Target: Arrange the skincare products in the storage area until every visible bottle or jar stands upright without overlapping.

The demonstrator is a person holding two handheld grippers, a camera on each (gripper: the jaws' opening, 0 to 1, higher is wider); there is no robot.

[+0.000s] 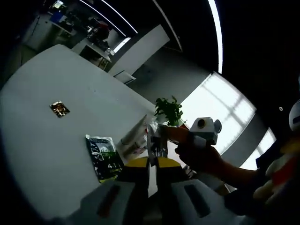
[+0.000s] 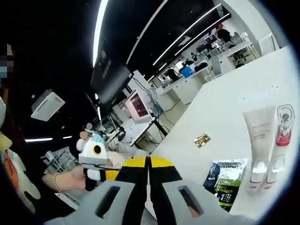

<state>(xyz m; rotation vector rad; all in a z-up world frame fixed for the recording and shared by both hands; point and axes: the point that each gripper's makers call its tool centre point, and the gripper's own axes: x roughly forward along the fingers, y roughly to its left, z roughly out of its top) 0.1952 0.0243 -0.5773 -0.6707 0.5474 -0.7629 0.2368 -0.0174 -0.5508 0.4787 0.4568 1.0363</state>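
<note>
Sachet (image 2: 224, 180) left of tube (image 2: 259, 140); bottle (image 2: 281, 140) right, on table (image 2: 243, 89)

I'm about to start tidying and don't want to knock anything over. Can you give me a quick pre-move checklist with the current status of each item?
1. Left gripper free of load: ok, jaws together, nothing between them.
2. Right gripper free of load: ok, jaws together, nothing held.
3. White tube upright: not ok, it lies flat on the white table.
4. Clear bottle with red liquid upright: not ok, lying beside the tube.
5. Dark green sachet not overlapping others: ok, apart from the tube.
6. Small gold packet out of the way: ok, lies alone.
</note>
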